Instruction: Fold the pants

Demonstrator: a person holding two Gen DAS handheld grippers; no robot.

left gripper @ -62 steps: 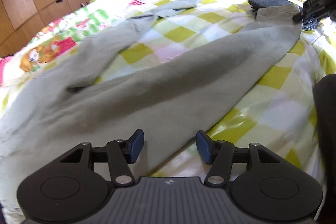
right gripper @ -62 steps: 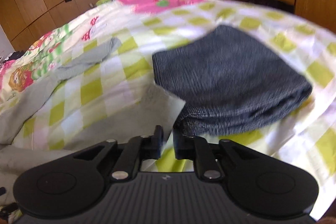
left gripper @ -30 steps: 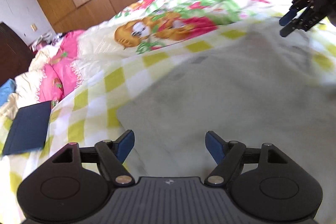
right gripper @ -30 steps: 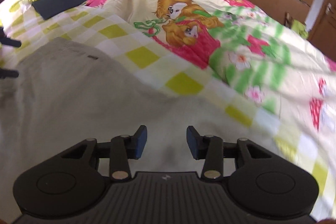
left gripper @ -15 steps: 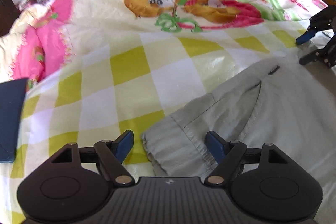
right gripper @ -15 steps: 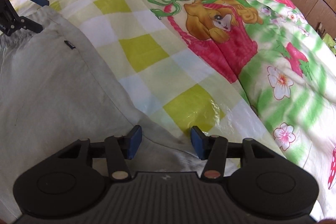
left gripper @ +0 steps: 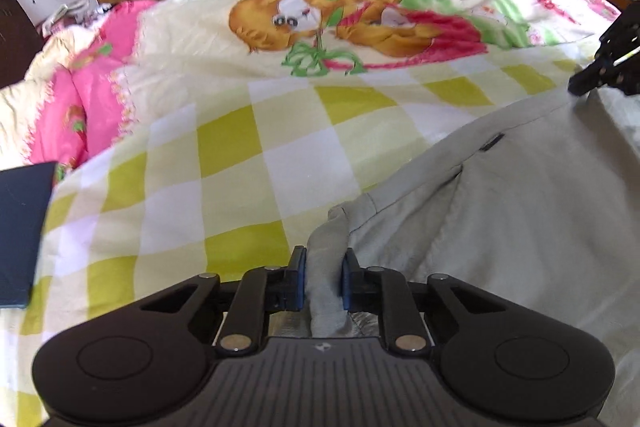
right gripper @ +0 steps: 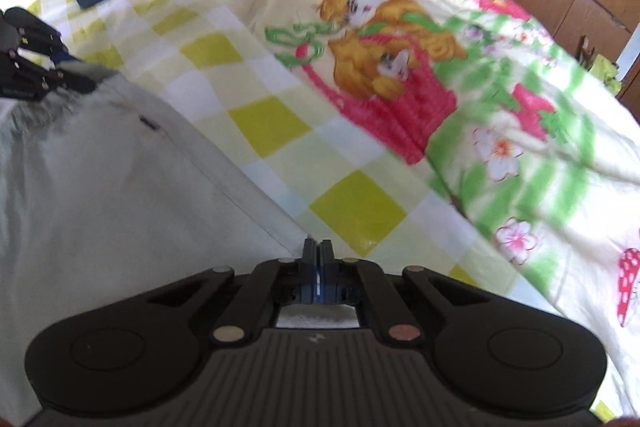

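Left wrist view: both claws (left gripper: pixel 323 277) (right gripper: pixel 318 269), wide before, now pinched on pants (left gripper: pixel 520 211).

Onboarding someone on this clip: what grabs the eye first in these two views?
The cartoon puppies printed large on the bedspread dominate the upper centre of both views. Below them, the pale grey pants spread over the yellow-checked part. The left hand-held gripper has just closed on a bunched edge of them, bottom centre, and the right hand-held gripper is shut at their edge.
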